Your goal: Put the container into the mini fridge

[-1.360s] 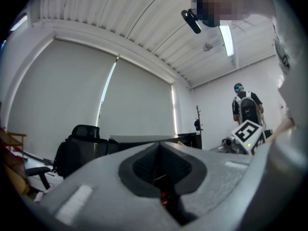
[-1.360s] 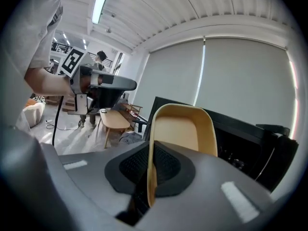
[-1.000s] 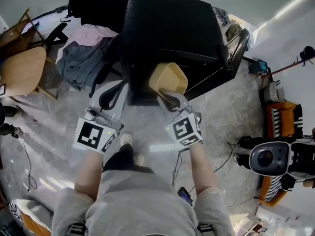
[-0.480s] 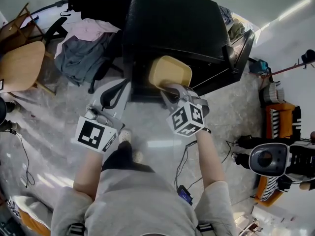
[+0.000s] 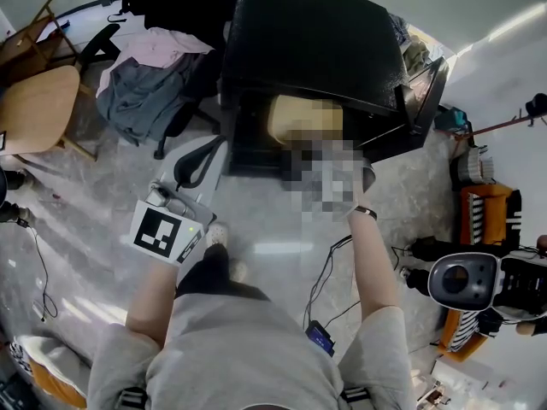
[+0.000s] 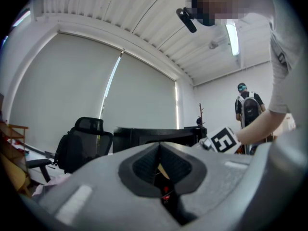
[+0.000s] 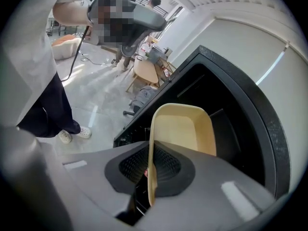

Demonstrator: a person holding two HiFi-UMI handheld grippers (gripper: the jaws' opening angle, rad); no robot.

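Note:
The pale yellow container (image 5: 295,115) lies half under the top of the black mini fridge (image 5: 316,41), in its open front. The fridge door (image 5: 425,99) stands open at the right. In the right gripper view my right gripper (image 7: 150,179) is shut on the container's (image 7: 185,129) near rim, and the tub reaches into the dark fridge interior (image 7: 231,134). A mosaic patch covers that gripper in the head view. My left gripper (image 5: 212,149) hangs shut and empty left of the fridge front, above the floor; its jaws (image 6: 161,170) are pressed together.
An office chair draped with clothes (image 5: 145,92) stands left of the fridge, and a wooden chair (image 5: 34,114) further left. A white machine (image 5: 466,280) and orange furniture (image 5: 487,203) are at the right. Another person with a backpack (image 6: 248,107) stands behind. Cables trail on the floor.
My right gripper has carried the container forward and up, from in front of the fridge into its opening. The left gripper has barely moved.

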